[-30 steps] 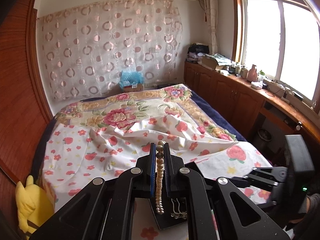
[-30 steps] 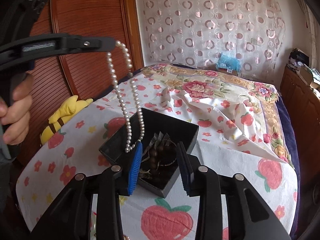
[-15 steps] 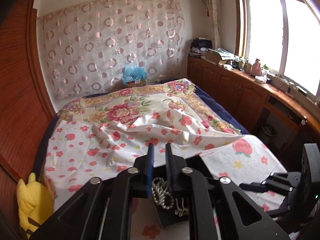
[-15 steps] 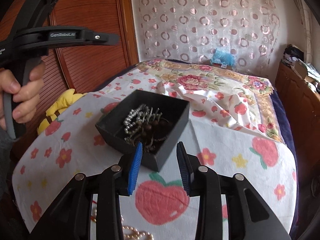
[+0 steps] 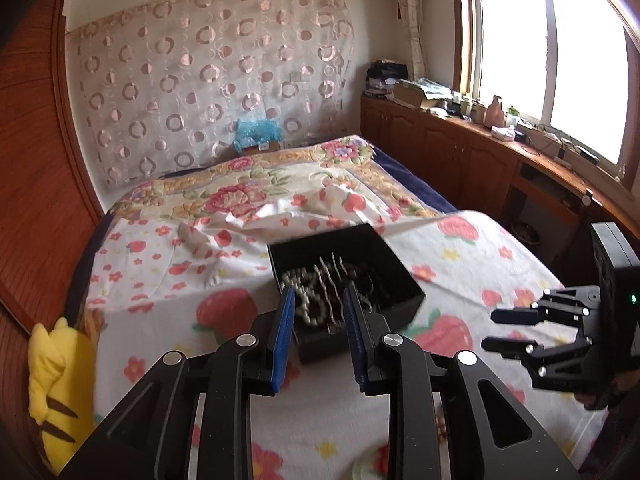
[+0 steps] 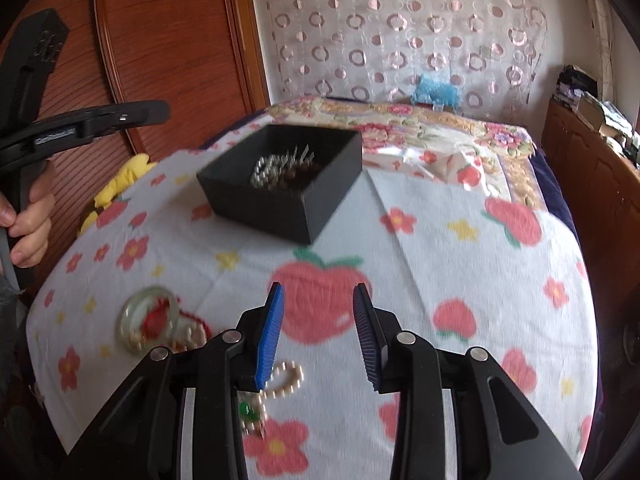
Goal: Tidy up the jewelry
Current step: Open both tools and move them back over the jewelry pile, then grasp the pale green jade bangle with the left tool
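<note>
Currently the black jewelry box (image 6: 280,184) sits on the strawberry-print bedsheet (image 6: 440,248) in the upper middle of the right wrist view, with a white pearl necklace (image 5: 308,300) coiled inside among darker pieces. The left gripper (image 5: 319,320) hangs just short of the box, jaws moderately apart and holding nothing. The right gripper (image 6: 318,334) is likewise parted and empty, low in the frame. Loose pieces remain on the sheet at lower left: a pale glass bangle (image 6: 147,318) and a short pearl strand (image 6: 286,378) touching the right gripper's left blue pad. The likely risks are a pinch catching soft sheet with the beads, or a dangling strand snagging the box rim and tipping the box.
</note>
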Demonstrator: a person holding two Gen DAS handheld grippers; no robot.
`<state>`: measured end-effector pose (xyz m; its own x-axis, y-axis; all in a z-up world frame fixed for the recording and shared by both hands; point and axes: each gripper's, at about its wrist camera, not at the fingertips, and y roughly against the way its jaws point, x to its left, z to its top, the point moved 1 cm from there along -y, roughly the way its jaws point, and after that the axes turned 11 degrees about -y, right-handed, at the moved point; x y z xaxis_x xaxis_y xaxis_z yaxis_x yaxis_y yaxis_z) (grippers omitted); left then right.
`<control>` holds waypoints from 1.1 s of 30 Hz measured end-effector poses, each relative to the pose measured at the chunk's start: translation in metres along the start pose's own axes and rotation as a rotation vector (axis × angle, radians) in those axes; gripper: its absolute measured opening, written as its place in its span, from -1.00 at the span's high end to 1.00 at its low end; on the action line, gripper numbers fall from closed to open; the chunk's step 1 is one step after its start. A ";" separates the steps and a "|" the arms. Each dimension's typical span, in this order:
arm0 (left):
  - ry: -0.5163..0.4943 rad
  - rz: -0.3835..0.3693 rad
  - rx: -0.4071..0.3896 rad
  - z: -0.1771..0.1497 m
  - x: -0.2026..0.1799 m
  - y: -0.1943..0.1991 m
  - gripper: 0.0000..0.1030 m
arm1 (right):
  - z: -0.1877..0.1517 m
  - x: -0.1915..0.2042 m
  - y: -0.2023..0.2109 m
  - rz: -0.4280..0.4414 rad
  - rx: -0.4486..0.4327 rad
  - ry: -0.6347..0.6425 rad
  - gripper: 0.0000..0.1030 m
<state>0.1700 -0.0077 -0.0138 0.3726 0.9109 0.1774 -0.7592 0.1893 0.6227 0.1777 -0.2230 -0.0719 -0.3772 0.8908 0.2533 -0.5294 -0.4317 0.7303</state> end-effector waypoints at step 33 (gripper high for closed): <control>0.057 -0.113 0.228 -0.112 -0.030 -0.019 0.45 | -0.035 0.007 -0.014 -0.044 0.083 0.077 0.63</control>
<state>0.1136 0.0024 -0.1158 0.4126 0.9091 0.0571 -0.5719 0.2098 0.7930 0.1556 -0.2154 -0.1029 -0.4140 0.8939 0.1720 -0.4837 -0.3761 0.7903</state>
